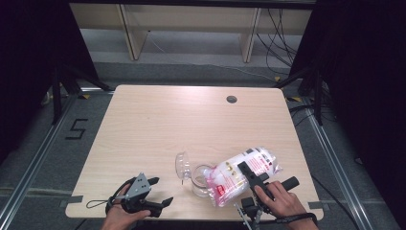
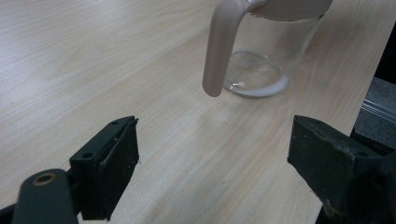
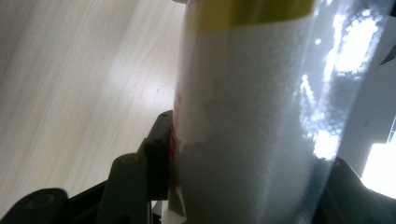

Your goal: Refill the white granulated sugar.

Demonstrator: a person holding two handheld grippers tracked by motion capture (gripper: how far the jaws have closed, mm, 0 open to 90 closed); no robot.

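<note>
Right gripper (image 1: 253, 178) pinches the bag (image 1: 244, 173) of white granules, tilted with its long axis running down-left toward the jar (image 1: 200, 180) just beside it. Left gripper (image 1: 160, 191), jaws spread and empty, rests nearer the jar's handle (image 2: 222, 44). Bag's mouth is hidden; whether it is cut open cannot be told.

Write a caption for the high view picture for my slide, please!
Right gripper tips a clear bag of white grains toward an open glass jug, left gripper open beside it.
</note>
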